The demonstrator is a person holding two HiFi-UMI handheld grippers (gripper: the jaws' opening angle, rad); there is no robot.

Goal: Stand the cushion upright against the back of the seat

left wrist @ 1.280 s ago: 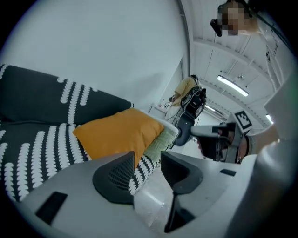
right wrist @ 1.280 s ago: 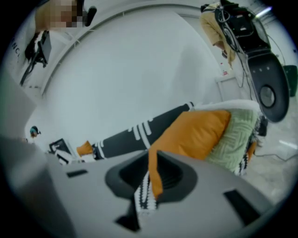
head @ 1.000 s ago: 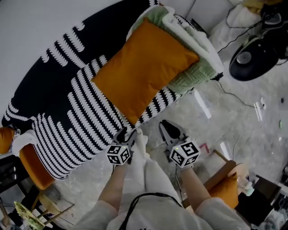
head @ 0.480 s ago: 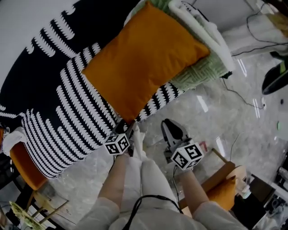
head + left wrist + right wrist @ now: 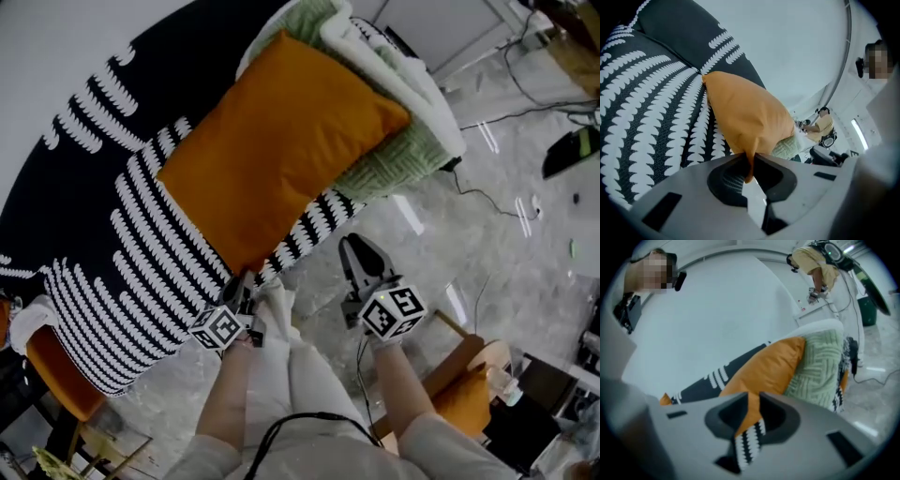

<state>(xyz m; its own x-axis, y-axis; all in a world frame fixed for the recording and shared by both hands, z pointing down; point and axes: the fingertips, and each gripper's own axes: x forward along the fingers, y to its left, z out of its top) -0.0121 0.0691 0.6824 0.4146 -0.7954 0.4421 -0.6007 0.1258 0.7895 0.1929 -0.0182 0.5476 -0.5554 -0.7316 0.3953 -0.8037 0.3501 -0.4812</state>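
Nearest, the left gripper (image 5: 244, 287) has its jaws closing on the near corner of the orange cushion (image 5: 281, 141), with the fabric pinched between them. Just to its right, the right gripper (image 5: 361, 251) hangs over the marble floor (image 5: 469, 234), apart from the seat's edge. Its jaws are opening, a narrow slit so far, with nothing between them. The cushion lies flat on the black-and-white patterned seat (image 5: 112, 244), not upright. Its far right end rests on a green knitted throw (image 5: 394, 159), with a white blanket (image 5: 398, 70) beyond.
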